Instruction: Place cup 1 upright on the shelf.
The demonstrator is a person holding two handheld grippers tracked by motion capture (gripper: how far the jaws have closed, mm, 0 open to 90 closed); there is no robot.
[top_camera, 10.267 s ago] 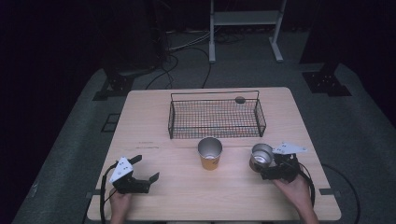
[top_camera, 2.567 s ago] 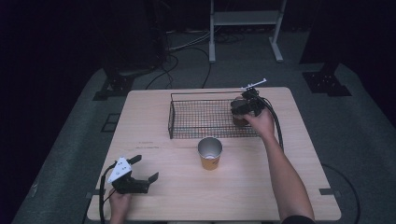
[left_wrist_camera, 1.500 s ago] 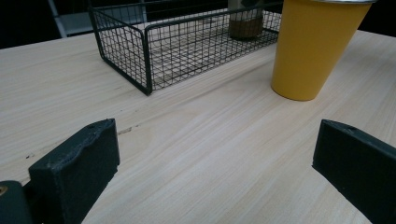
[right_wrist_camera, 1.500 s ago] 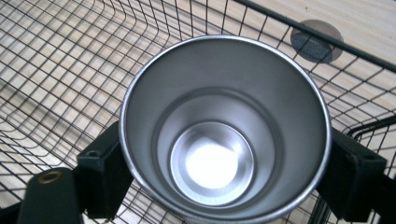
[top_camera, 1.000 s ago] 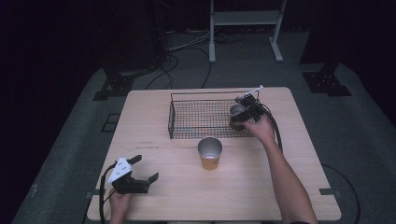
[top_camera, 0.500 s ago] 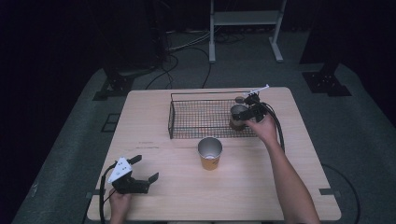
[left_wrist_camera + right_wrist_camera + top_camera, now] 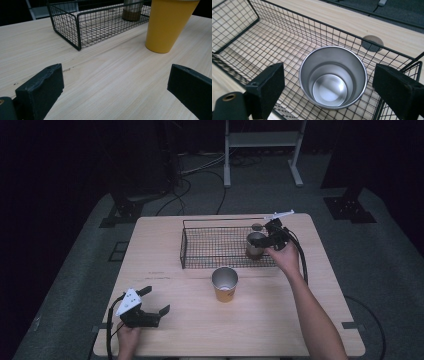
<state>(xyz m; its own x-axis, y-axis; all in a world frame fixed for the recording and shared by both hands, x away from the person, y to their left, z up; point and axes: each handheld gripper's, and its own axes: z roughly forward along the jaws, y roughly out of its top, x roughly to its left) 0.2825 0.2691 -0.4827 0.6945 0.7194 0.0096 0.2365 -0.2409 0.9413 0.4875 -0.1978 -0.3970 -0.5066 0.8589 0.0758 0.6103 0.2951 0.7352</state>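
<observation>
At upper right in the high view, the right claw (image 7: pixel 267 239) has just spread apart, both pads off the steel cup (image 7: pixel 333 76) standing in the wire basket (image 7: pixel 210 247); the left claw (image 7: pixel 152 301) gapes empty.

Both arms are bare, no sleeves seen. Each hand carries a black two-jaw gripper. The left gripper (image 7: pixel 152 309) has a white-grey three-cornered plate on top w/ small dark dots, and a black cable that loops from its back. The right gripper (image 7: pixel 266 239) has also a pale plate on top, seen thin from the edge, and a thick black cable along the forearm. In the gripper views the jaws are matte black blocks w/ rough foam-like pads, one small screw hole near each top; a round brass-colour insert sits at the lower left corner.
</observation>
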